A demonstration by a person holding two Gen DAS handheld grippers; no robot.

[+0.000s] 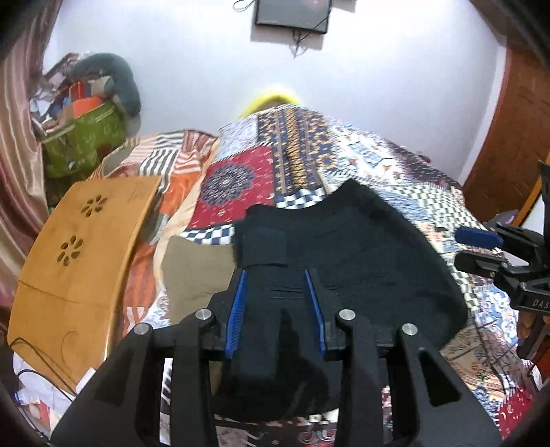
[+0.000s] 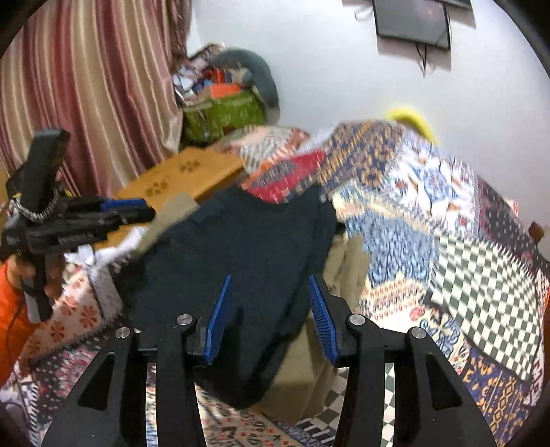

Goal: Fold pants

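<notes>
A patchwork bedspread [image 1: 395,165] is covering the bed. My left tongs [image 1: 276,292] and right tongs [image 2: 271,295] are standing parted around dark pants [image 1: 361,247] lying mid-frame; tan fabric [image 2: 302,378] is peeking underneath.

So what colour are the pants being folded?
Very dark navy, almost black. The pants show best in the left wrist view, spread on the patchwork bedspread.

The patchwork bedspread [image 2: 429,206] is smeared with blur in the right wrist view. The dark pants [image 1: 343,247] cover most of a tan cloth [image 1: 192,268]. The wall screen [image 1: 292,13] is cut off at the top.
</notes>
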